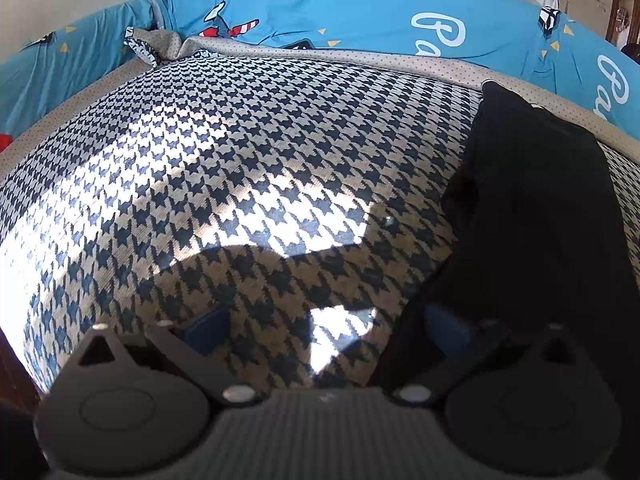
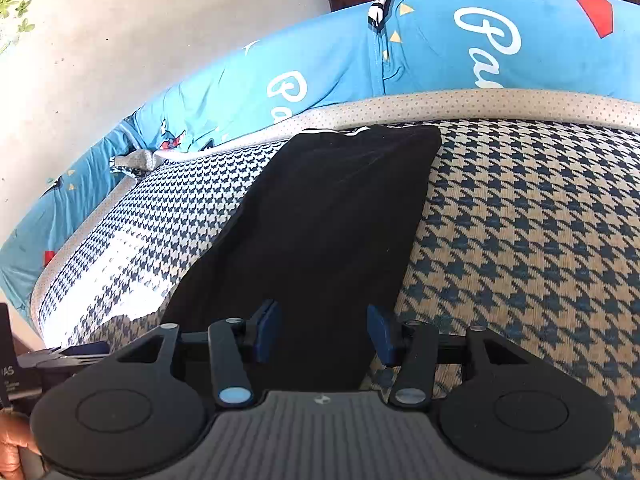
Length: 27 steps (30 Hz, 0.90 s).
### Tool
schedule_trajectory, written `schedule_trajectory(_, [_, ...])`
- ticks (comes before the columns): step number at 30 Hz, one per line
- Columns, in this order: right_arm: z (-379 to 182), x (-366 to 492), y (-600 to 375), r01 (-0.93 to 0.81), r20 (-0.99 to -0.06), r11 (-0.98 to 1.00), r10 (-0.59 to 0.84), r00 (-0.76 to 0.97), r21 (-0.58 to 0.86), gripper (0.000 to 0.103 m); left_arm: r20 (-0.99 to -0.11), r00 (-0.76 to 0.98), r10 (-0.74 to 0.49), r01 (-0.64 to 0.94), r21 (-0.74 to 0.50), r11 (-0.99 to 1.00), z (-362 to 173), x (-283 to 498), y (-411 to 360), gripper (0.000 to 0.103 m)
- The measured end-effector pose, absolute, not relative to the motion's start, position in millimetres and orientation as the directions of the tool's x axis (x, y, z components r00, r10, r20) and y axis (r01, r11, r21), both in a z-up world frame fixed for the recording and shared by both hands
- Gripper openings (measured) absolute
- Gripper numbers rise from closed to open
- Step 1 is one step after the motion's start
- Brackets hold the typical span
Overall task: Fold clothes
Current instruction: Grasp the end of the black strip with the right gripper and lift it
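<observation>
Right wrist view showed our right gripper (image 2: 324, 332), jaws apart and gripping nothing, over the near end of the black garment (image 2: 332, 216), which ran lengthwise toward the bed's (image 2: 540, 240) far edge; left gripper (image 1: 320, 336) gaped beside it.

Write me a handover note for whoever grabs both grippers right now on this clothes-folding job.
Left gripper: jaws wide apart, empty, over the houndstooth blanket, with the black garment at its right finger.
Right gripper: jaws open and not clamped, hovering over the near end of the black garment.
Garment: lies as a long narrow strip running away toward the dotted border and the blue bedding; it looks already folded lengthwise, with a white edge showing at its far end.
Left to do: probably fold the strip across its length, then tidy it. No other clothes visible to fold.
</observation>
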State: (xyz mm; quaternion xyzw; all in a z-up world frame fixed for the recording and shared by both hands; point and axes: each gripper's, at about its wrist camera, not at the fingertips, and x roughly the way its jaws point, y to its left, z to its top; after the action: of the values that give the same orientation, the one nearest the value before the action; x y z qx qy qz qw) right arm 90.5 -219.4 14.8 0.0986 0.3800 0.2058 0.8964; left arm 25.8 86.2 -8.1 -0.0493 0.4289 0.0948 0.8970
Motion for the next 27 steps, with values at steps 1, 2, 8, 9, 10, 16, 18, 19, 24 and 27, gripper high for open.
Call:
schedule_trajectory(1, [15, 96, -221, -0.288, -0.64, 0.897, 0.442, 0.629, 0.336, 0.049, -0.778, 0.615, 0.13, -0.214, -0.006, 0.977, -8, 27, 86, 0.103])
schedule_trajectory(2, [14, 101, -223, -0.283, -0.638, 0.897, 0.441, 0.631, 0.34, 0.049, -0.777, 0.615, 0.131, -0.215, -0.005, 0.977, -8, 28, 86, 0.103])
schedule_trajectory(8, [11, 132, -229, -0.276, -0.625, 0.897, 0.438, 0.646, 0.344, 0.049, -0.764, 0.628, 0.146, -0.215, 0.01, 0.977, -6, 32, 81, 0.103])
schedule_trajectory(9, [10, 137, -231, -0.269, -0.624, 0.898, 0.437, 0.648, 0.349, 0.049, -0.761, 0.631, 0.148, -0.215, 0.012, 0.977, -6, 33, 81, 0.103])
schedule_trajectory(10, [9, 142, -234, -0.263, -0.621, 0.896, 0.438, 0.65, 0.358, 0.049, -0.759, 0.634, 0.152, -0.214, 0.017, 0.977, -5, 33, 80, 0.103])
schedule_trajectory(16, [2, 170, -245, -0.232, -0.608, 0.894, 0.433, 0.665, 0.384, 0.049, -0.756, 0.636, 0.152, -0.207, 0.022, 0.978, -7, 37, 75, 0.103])
schedule_trajectory(18, [-1, 180, -250, -0.217, -0.604, 0.891, 0.433, 0.669, 0.398, 0.049, -0.76, 0.633, 0.145, -0.209, 0.013, 0.978, -8, 39, 75, 0.103])
schedule_trajectory(19, [-3, 184, -253, -0.212, -0.6, 0.886, 0.439, 0.669, 0.412, 0.049, -0.761, 0.633, 0.144, -0.207, 0.013, 0.978, -8, 39, 75, 0.103])
schedule_trajectory(24, [-8, 203, -262, -0.199, -0.573, 0.86, 0.468, 0.673, 0.47, 0.05, -0.763, 0.631, 0.137, -0.204, 0.006, 0.979, -8, 42, 73, 0.103])
schedule_trajectory(27, [-10, 212, -264, -0.202, -0.557, 0.845, 0.487, 0.673, 0.495, 0.052, -0.764, 0.631, 0.136, -0.2, 0.009, 0.98, -8, 44, 71, 0.103])
